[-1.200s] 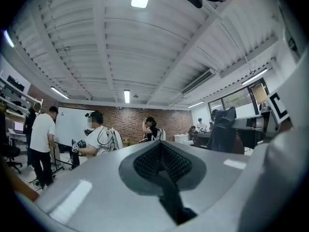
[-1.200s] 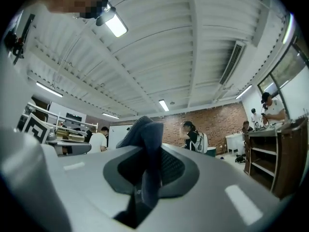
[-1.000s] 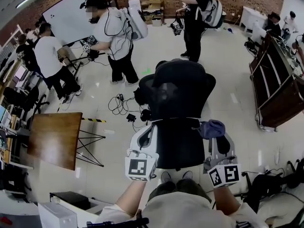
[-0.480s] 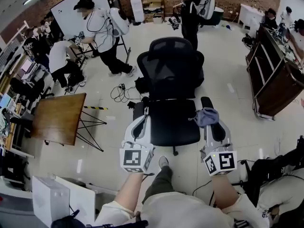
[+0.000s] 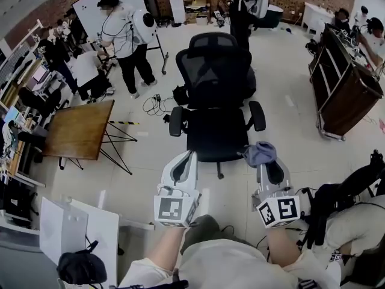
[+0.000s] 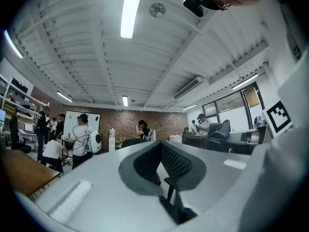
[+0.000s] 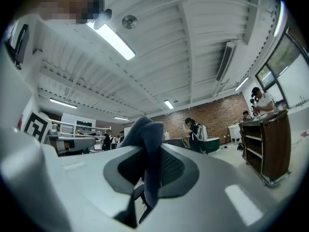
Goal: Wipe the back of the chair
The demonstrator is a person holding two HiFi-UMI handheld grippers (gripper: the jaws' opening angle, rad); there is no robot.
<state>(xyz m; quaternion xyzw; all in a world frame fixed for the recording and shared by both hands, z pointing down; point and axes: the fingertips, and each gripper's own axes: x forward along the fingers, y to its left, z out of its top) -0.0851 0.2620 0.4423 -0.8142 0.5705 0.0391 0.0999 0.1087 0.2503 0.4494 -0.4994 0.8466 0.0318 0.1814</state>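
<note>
A black mesh office chair (image 5: 218, 122) stands on the pale floor in the head view, its tall back (image 5: 214, 65) facing me across the seat. My right gripper (image 5: 269, 164) is below the chair's right armrest, shut on a blue-grey cloth (image 5: 260, 153). In the right gripper view the cloth (image 7: 150, 149) hangs bunched between the jaws of that gripper (image 7: 147, 178). My left gripper (image 5: 184, 162) sits just short of the seat's front edge. Its jaws are together with nothing in them, as the left gripper view of that gripper (image 6: 163, 151) shows. Neither gripper touches the chair.
A brown folding table (image 5: 78, 130) stands to the left, with cables (image 5: 157, 105) on the floor behind it. A dark wooden cart (image 5: 343, 89) is at the right. People (image 5: 124, 32) stand at the back. A white box (image 5: 72, 230) and black bags (image 5: 337, 200) flank me.
The chair has dropped away from both grippers: a second ago they reached alongside its seat, now they sit in front of it. The cloth stays in the right gripper.
</note>
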